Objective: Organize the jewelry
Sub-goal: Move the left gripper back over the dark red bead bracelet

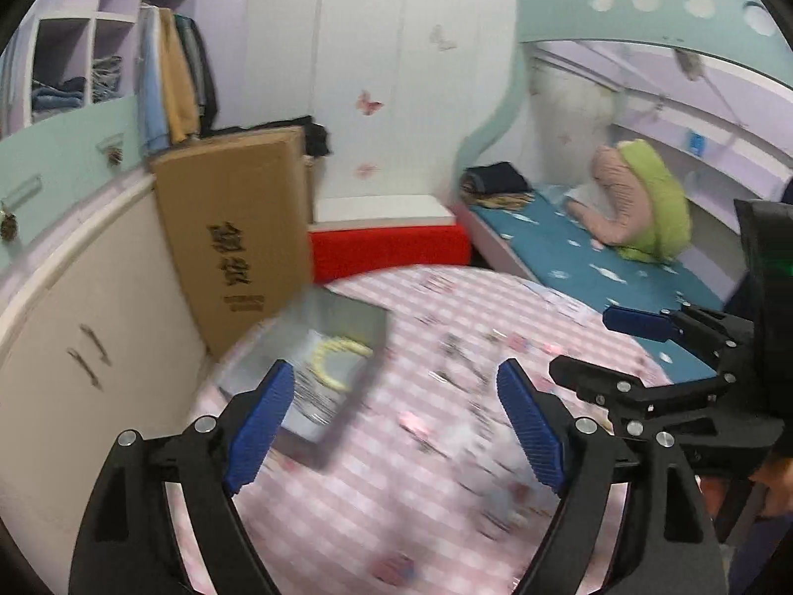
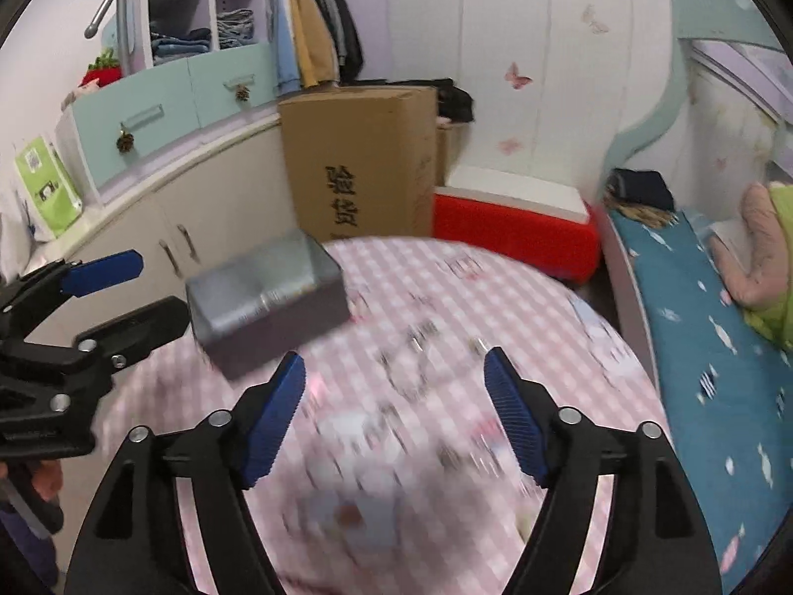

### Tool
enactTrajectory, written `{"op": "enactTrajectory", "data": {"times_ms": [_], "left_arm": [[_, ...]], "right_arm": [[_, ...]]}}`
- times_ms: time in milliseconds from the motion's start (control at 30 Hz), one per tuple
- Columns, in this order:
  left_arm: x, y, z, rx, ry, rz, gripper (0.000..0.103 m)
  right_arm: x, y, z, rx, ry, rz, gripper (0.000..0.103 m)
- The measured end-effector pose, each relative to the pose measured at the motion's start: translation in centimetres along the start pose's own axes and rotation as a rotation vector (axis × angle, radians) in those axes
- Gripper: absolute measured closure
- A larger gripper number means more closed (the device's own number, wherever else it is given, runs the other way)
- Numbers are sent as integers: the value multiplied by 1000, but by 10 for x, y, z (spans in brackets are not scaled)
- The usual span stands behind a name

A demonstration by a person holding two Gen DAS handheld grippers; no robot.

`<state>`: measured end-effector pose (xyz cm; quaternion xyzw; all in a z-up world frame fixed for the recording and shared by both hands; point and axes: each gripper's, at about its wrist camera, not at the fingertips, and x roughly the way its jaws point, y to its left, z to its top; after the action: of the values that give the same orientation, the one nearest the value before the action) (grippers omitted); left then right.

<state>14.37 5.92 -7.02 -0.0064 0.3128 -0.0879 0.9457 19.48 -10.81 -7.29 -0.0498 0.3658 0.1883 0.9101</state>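
Observation:
A grey open-topped box (image 1: 342,317) stands at the far left of the round table with the pink checked cloth (image 1: 396,505); a pale yellow beaded ring (image 1: 333,357) lies inside it. My left gripper (image 1: 396,372) hovers open over the cloth just right of the box, with nothing between its fingers. My right gripper (image 1: 582,342) is beside it on the right, also open. In the right wrist view the right gripper (image 2: 395,357) is open and empty above blurred thin chains (image 2: 411,367) on the cloth (image 2: 396,446). The box (image 2: 267,297) and the left gripper (image 2: 161,283) lie to its left.
A tall cardboard carton (image 1: 238,228) leans against the white cabinets (image 1: 74,337) behind the table. A red and white box (image 1: 386,243) stands at the back. A bed with a teal sheet (image 1: 570,253) runs along the right, close to the table's edge.

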Motion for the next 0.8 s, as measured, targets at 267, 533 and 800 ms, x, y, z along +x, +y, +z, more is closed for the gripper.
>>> {"op": "enactTrajectory", "data": {"times_ms": [267,533,800], "left_arm": [[25,-50,-83,52,213,-102,20],[37,-50,-112,-13,278,-112,20],[38,-56,-124,6,295,-89,20]], "right_arm": [[-21,-45,-74,108,61,-71,27],[-24,-44,-115,122,98,-70,27],[-22,-49,-127,161,109,-66,27]]}}
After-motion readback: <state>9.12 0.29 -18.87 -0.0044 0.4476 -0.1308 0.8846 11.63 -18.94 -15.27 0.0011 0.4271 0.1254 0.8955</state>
